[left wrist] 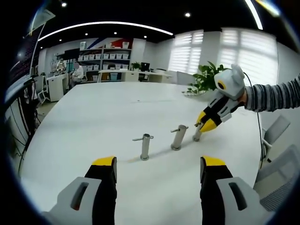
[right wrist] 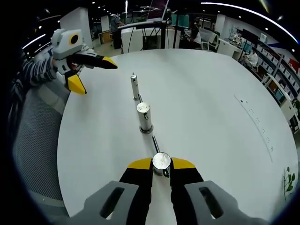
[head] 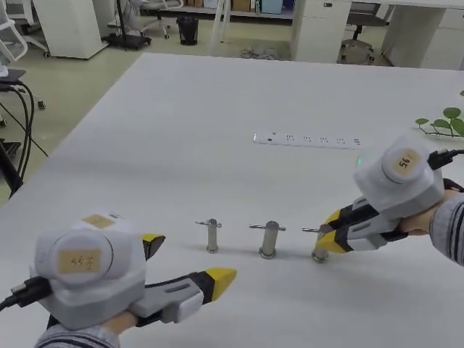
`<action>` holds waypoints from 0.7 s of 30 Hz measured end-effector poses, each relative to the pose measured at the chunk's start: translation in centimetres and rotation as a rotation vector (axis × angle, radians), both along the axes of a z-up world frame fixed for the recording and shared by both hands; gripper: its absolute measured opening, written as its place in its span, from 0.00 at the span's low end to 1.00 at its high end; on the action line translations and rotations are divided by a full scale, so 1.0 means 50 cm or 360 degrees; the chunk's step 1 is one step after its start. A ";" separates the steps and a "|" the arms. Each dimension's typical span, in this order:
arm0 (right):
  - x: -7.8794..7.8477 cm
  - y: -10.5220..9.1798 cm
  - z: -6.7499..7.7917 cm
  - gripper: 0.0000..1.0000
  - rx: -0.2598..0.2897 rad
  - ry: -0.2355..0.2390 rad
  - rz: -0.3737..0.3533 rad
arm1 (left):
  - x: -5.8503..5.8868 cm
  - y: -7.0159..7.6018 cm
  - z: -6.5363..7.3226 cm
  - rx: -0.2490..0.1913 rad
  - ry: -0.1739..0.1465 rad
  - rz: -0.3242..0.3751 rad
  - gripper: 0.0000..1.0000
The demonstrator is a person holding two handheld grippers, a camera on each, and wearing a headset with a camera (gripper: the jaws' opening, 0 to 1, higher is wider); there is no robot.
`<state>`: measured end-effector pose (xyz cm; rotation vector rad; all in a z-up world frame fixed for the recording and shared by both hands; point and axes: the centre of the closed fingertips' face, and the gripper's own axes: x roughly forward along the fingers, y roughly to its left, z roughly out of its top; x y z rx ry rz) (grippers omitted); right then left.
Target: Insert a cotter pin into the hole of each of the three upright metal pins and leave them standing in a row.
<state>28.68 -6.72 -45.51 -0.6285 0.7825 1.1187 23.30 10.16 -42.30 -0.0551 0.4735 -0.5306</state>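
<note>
Three upright metal pins stand in a row on the white table: the left pin (head: 212, 237), the middle pin (head: 269, 240) and the right pin (head: 320, 254). A thin cotter pin crosses the top of each. My right gripper (head: 330, 235) is shut on the head of the right pin (right wrist: 161, 161), whose cotter pin (right wrist: 155, 145) sticks out ahead of the jaws. Beyond it stand the middle pin (right wrist: 145, 117) and the left pin (right wrist: 134, 86). My left gripper (head: 188, 262) hovers open near the table's front edge, short of the row (left wrist: 146, 146), with nothing between its fingers.
A white power strip (head: 308, 140) lies on the table behind the pins. A green plant (head: 444, 123) reaches in at the right edge. Wide bare tabletop (head: 167, 145) surrounds the row. Office furniture stands beyond the far edge.
</note>
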 end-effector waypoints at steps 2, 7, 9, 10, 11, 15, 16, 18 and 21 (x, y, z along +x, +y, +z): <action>0.002 -0.003 0.000 0.09 0.0019 0.0017 -0.0011 | 0.000 0.000 0.001 -0.0002 -0.0006 0.0000 0.72; 0.005 -0.009 -0.001 0.09 0.0019 0.0034 -0.0008 | 0.001 -0.001 0.000 -0.0012 -0.0006 -0.0004 0.72; 0.005 -0.010 -0.001 0.09 0.0019 0.0032 0.0015 | 0.001 -0.001 0.000 -0.0010 -0.0008 -0.0007 0.72; 0.005 -0.011 -0.001 0.09 0.0023 0.0035 0.0012 | 0.001 -0.002 0.002 -0.0022 -0.0017 -0.0006 0.73; 0.005 -0.011 -0.001 0.09 0.0025 0.0036 0.0010 | 0.002 -0.003 0.005 -0.0039 -0.0026 -0.0003 0.74; 0.004 -0.010 -0.001 0.09 0.0035 0.0032 0.0030 | 0.004 0.000 0.006 -0.0046 -0.0031 0.0001 0.76; 0.004 -0.010 -0.001 0.09 0.0032 0.0020 0.0048 | 0.004 0.000 0.006 -0.0043 -0.0031 0.0000 0.77; 0.004 -0.009 -0.001 0.09 0.0028 0.0011 0.0051 | 0.003 0.001 0.005 -0.0037 -0.0030 -0.0001 0.78; 0.005 -0.008 -0.002 0.10 0.0018 -0.0035 0.0065 | 0.003 0.002 0.003 -0.0031 -0.0025 -0.0002 0.79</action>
